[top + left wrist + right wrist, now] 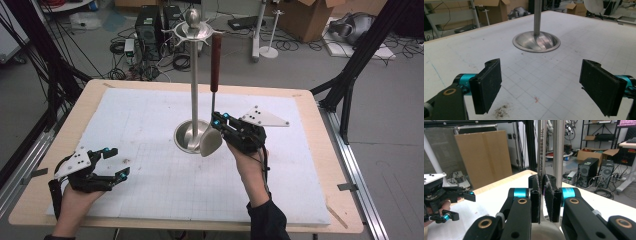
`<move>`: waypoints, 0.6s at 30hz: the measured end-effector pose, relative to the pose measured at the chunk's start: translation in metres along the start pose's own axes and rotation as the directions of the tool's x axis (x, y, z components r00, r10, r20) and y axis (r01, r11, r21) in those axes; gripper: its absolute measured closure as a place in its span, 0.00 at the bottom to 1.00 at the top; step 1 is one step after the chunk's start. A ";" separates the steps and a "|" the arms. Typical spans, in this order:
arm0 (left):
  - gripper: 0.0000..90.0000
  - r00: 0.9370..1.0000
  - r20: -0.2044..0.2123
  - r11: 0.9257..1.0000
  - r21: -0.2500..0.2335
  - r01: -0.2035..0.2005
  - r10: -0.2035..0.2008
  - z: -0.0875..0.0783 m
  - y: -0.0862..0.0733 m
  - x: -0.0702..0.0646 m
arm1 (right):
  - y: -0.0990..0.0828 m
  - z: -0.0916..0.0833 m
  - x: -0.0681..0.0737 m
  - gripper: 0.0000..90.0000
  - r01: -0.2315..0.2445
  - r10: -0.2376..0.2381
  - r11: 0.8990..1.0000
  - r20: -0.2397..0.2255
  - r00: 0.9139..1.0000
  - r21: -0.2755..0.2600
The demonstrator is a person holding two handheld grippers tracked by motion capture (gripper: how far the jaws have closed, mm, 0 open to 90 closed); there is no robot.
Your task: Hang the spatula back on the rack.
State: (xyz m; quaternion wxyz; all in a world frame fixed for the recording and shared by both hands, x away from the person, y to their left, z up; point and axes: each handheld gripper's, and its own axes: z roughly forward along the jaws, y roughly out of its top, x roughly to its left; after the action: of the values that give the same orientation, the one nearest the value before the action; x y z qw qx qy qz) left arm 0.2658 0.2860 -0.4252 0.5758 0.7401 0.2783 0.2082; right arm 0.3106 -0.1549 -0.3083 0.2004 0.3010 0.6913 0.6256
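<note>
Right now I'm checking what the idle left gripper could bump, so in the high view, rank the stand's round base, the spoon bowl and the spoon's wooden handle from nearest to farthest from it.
From the left gripper:
1. Stand's round base, on the mat's middle, up and to its right.
2. Spoon bowl, just right of the base, below the shut right gripper.
3. Wooden handle, raised near the stand's top.

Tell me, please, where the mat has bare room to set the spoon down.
Free: the white mat between the left gripper and the stand, and the near edge. Crowded: around the stand's base, where the right gripper holds the spoon.
</note>
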 end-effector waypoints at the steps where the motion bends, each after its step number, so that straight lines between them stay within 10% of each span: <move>1: 0.21 1.000 -0.001 1.000 0.001 -0.001 0.001 0.000 0.000 0.000 | 0.000 0.001 0.000 0.94 0.002 -0.002 1.000 0.001 1.000 -0.001; 18: 0.21 1.000 0.000 1.000 0.001 -0.001 0.001 0.000 0.000 0.000 | 0.001 0.010 -0.001 0.93 0.008 -0.008 1.000 0.008 1.000 0.027</move>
State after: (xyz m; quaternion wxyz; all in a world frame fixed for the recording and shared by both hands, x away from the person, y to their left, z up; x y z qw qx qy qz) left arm 0.2662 0.2858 -0.4255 0.5755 0.7403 0.2780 0.2082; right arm 0.3179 -0.1475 -0.3089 0.2016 0.3037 0.6999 0.6142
